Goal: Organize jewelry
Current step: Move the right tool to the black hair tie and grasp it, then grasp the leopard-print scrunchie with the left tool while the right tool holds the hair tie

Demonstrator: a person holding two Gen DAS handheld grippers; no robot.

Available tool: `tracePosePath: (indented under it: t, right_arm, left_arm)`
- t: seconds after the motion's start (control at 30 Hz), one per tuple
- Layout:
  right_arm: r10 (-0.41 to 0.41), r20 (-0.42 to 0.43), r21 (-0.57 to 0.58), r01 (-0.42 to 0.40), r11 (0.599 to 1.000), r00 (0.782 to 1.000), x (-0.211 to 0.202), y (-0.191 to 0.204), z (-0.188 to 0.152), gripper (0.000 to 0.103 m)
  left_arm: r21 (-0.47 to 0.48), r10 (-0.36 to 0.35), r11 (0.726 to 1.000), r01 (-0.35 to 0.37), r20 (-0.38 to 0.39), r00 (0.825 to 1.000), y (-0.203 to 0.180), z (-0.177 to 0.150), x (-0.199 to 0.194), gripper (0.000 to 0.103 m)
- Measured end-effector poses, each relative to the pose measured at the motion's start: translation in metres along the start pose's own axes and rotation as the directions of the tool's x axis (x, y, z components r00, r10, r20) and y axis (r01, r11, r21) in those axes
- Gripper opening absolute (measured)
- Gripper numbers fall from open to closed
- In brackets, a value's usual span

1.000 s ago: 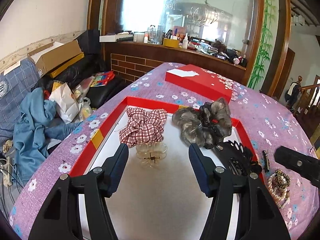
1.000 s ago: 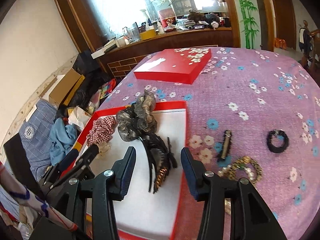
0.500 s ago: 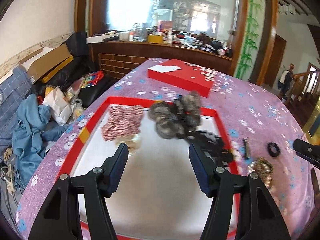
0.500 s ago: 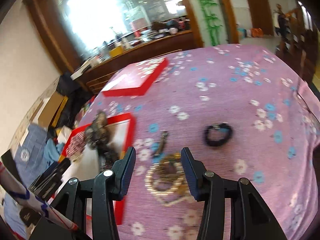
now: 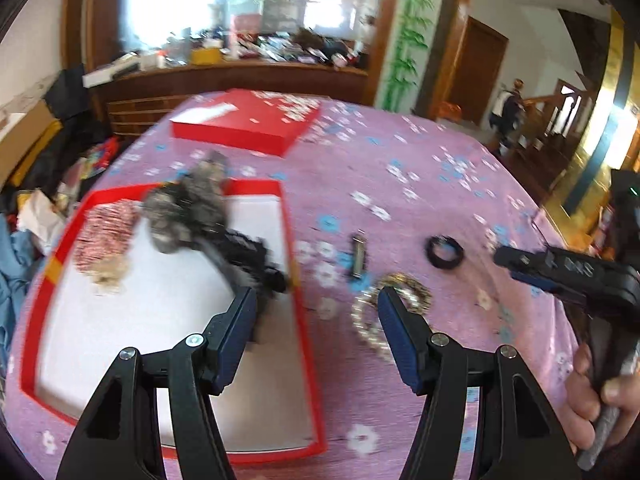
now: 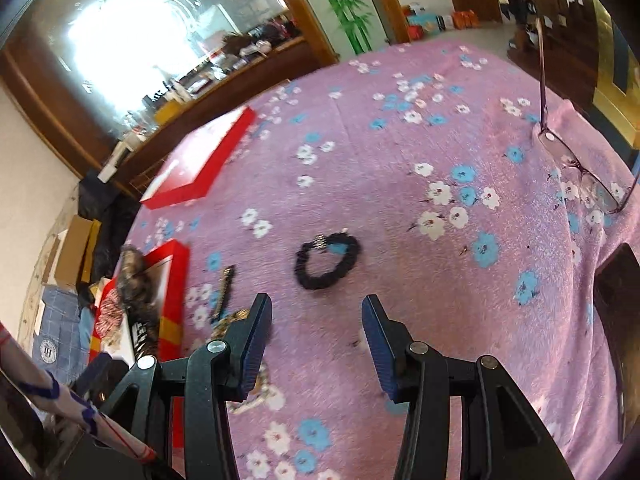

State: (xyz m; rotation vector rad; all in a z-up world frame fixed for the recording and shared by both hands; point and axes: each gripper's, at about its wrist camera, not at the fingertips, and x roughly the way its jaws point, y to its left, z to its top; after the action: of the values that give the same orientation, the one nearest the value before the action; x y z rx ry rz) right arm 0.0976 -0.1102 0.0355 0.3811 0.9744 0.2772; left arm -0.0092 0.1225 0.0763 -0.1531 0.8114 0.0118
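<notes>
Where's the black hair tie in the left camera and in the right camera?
Left wrist: black hair tie right of center on the purple cloth.
Right wrist: hair tie near center, just beyond the open jaws.
Shared landmark: red box lid at the far edge.

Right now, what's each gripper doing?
Left gripper: open, empty, above the box edge.
Right gripper: open, empty, near the black hair tie.

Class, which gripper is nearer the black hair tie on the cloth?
Right. The right gripper sits just short of the black hair tie, both fingers open; the left gripper is over the tray edge.
</notes>
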Motion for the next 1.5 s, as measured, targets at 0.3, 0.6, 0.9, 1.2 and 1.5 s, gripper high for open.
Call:
tracePosePath:
  t: [0.3, 0.6, 0.9, 1.2, 1.5]
  right_arm:
    - [-0.104, -0.081, -0.044, 0.100, 0.994, 0.991, 0.053, -0.009, 0.029, 0.040]
    - [-0.209, -0.013, -0.226, 0.201, 0.953, 0.978, 0.074, 0.006, 0.023, 0.008]
    - [-0.114, 0.064, -0.084, 0.119, 0.989, 0.991, 0.035, -0.020, 0.036, 0.007]
    - [-0.071, 0.047, -0.069, 0.074, 0.995, 0.996, 0.036, -0.016, 0.038, 0.007]
    - [-0.032, 0.080, -0.073, 0.038, 0.997, 0.996, 0.024, -0.010, 0.035, 0.008]
  left_arm:
    - [0.011, -0.017, 1.000, 0.018, -0.101, 0.995, -0.023, 0.010, 0.038, 0.062]
    - [0.026, -0.012, 1.000, 0.016, -0.150, 0.989, -0.032, 0.018, 0.064, 0.061]
    - [0.058, 0.041, 0.998, -0.030, -0.206, 0.978, -0.047, 0.017, 0.091, 0.035]
    - [0.064, 0.050, 0.997, -0.037, -0.226, 0.973, -0.049, 0.019, 0.112, 0.026]
    - [-0.053, -0.138, 0.990, 0.134, -0.079, 0.987, -0.030, 0.027, 0.087, 0.008]
